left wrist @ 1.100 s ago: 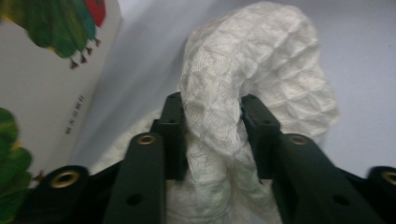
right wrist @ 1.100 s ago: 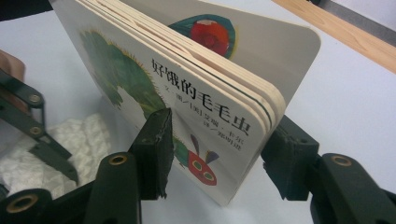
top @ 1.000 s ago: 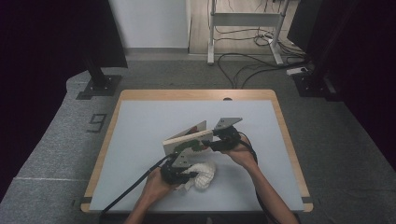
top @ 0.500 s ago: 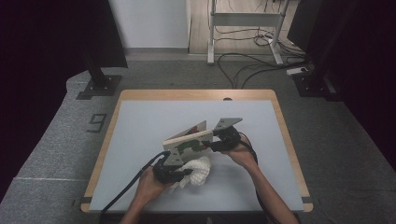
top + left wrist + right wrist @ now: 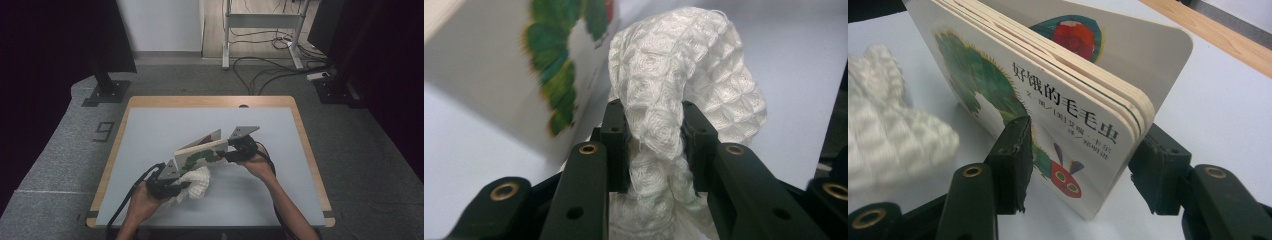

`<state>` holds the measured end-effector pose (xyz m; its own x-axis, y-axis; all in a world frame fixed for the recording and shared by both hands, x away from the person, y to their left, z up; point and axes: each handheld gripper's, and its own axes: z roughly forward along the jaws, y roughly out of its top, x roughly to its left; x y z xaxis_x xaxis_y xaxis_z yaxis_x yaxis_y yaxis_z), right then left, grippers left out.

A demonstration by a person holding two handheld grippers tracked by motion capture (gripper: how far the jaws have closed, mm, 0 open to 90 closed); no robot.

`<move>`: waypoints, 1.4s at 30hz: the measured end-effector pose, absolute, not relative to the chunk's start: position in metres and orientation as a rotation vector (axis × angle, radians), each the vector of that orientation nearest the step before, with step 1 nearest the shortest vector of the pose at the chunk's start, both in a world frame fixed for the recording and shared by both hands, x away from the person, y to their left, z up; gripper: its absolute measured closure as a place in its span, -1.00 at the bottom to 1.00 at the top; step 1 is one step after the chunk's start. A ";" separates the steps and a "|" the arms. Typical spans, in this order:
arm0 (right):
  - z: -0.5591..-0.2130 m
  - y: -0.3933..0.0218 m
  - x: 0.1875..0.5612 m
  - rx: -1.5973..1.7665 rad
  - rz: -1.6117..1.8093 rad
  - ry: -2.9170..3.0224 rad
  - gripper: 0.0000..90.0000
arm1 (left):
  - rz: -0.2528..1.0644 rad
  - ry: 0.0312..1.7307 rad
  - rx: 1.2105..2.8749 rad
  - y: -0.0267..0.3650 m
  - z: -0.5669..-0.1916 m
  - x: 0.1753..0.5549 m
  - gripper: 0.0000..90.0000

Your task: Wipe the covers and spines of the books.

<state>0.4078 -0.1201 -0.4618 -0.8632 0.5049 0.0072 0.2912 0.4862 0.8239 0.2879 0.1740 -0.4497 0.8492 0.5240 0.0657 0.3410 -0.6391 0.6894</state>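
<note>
High view. On the grey table (image 5: 150, 130), a little nearer than its middle: a book (image 5: 200, 154), propped on one long edge with a rear leaf fanned apart from the rest. Just beside its left end: a cloth (image 5: 196, 182), bunched into a loose wad.

Book, handling: judged stiff and fairly light, being built of thick card pages. Glossy cover likely to slide under a weak pinch. Best taken across the full block of pages near a lower corner, where nothing can flex. Held in just that way by the right gripper (image 5: 225, 154), clamped on the block, one pad on the front cover beside the caterpillar, the other behind the pages.

Cloth, handling: judged soft, limp and very light, not fragile. Textured weave likely to give the pads good purchase. Best taken at a gathered fold, not at a flat single layer. Held so by the left gripper (image 5: 181, 186), pinched tight on a thick fold, with the rest bulging above and hanging below the pads.

Book, appearance: white cover, rounded corners, green caterpillar with a red head, a row of black Chinese characters, cream page edges.

Cloth, appearance: plain white, waffle-woven in small raised diamonds, slightly fuzzy at the edges.
</note>
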 end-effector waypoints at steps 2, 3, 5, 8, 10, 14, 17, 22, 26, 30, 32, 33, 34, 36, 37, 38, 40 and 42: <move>-0.462 -0.120 0.408 0.681 1.316 2.498 -0.01 | 0.349 0.646 2.311 0.182 -0.448 0.286 0.54; -0.462 -0.120 0.408 0.681 1.316 2.498 -0.01 | 0.353 0.657 2.306 0.187 -0.447 0.286 0.54; -0.462 -0.120 0.408 0.681 1.315 2.499 -0.01 | 0.365 0.678 2.298 0.195 -0.445 0.284 0.54; -0.461 -0.120 0.408 0.683 1.313 2.498 -0.01 | 0.381 0.714 2.282 0.210 -0.442 0.282 0.54; -0.462 -0.120 0.407 0.685 1.315 2.498 -0.01 | 0.394 0.739 2.272 0.219 -0.441 0.281 0.54; -0.462 -0.121 0.407 0.686 1.319 2.498 -0.01 | 0.421 0.784 2.271 0.234 -0.439 0.281 0.54; -0.462 -0.121 0.407 0.685 1.319 2.499 -0.01 | 0.437 0.818 2.257 0.246 -0.438 0.281 0.54; -0.462 -0.121 0.407 0.686 1.320 2.498 -0.01 | 0.474 0.890 2.234 0.262 -0.438 0.287 0.54; -0.462 -0.121 0.407 0.684 1.323 2.498 -0.01 | 0.464 0.930 2.209 0.266 -0.445 0.297 0.54; -0.462 -0.121 0.407 0.683 1.323 2.497 -0.01 | 0.448 0.944 2.209 0.260 -0.456 0.309 0.54; -0.462 -0.121 0.406 0.684 1.324 2.495 -0.01 | 0.445 0.952 2.224 0.253 -0.462 0.316 0.54; -0.462 -0.121 0.406 0.685 1.324 2.495 -0.01 | 0.450 0.955 2.234 0.251 -0.465 0.318 0.54; -0.462 -0.121 0.406 0.684 1.325 2.494 -0.01 | 0.451 0.954 2.254 0.248 -0.468 0.322 0.54; -0.462 -0.121 0.406 0.685 1.327 2.493 -0.01 | 0.448 0.957 2.277 0.244 -0.474 0.327 0.54; -0.462 -0.121 0.406 0.685 1.328 2.492 -0.02 | 0.445 0.958 2.283 0.242 -0.477 0.328 0.54; -0.462 -0.121 0.406 0.685 1.329 2.491 -0.02 | 0.438 0.959 2.288 0.241 -0.480 0.330 0.54; -0.463 -0.121 0.406 0.688 1.332 2.489 -0.02 | 0.415 0.958 2.295 0.238 -0.487 0.334 0.54; -0.463 -0.121 0.406 0.689 1.332 2.489 -0.02 | 0.407 0.959 2.303 0.235 -0.492 0.337 0.55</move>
